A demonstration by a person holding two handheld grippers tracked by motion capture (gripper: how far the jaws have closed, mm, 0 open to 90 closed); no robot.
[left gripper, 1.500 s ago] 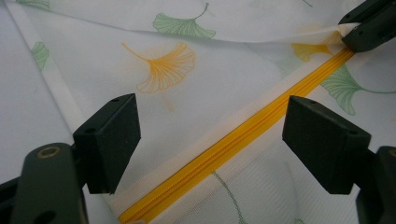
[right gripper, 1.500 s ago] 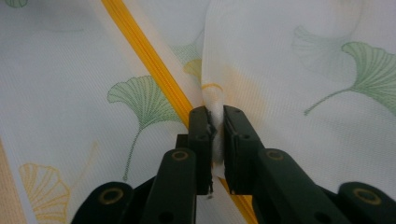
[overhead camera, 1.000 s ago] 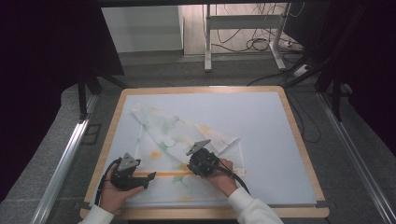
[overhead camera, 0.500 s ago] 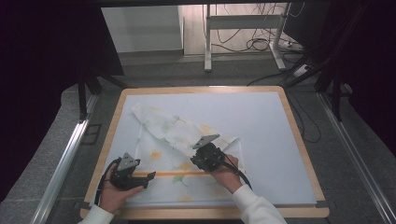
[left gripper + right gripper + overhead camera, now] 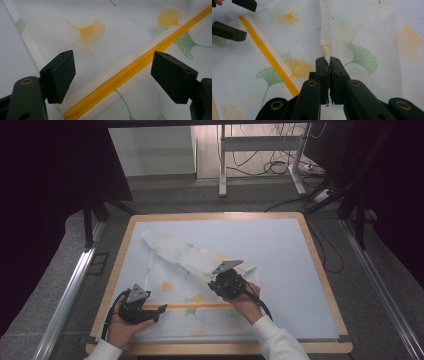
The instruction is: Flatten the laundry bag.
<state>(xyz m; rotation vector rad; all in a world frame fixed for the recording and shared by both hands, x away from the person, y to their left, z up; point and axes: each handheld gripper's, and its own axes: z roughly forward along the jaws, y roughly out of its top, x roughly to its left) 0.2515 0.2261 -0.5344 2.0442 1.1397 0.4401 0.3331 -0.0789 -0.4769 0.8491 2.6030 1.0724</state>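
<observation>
A white mesh bag (image 5: 185, 270) printed with green and orange ginkgo leaves lies on the pale blue mat, with a yellow zipper (image 5: 200, 306) across its near part. My left gripper (image 5: 161, 310) rests at the bag's near left edge, open, its jaws standing to either side of the zipper (image 5: 130, 72). My right gripper (image 5: 216, 281) is shut on a pinched fold of the bag's mesh (image 5: 325, 51) and holds that fold lifted off the rest of the bag (image 5: 367, 32). The other gripper's open jaws (image 5: 232, 20) show at the upper left of the right gripper view.
The blue mat (image 5: 280, 255) lies on a wooden-rimmed table (image 5: 320, 270). Beyond the table stand a metal frame (image 5: 260, 150) and floor cables (image 5: 280, 167). Dark curtains flank both sides.
My right gripper has risen a little and drifted right with the pinched mesh, pulling the bag's fold up. The left gripper has stayed where it was.
</observation>
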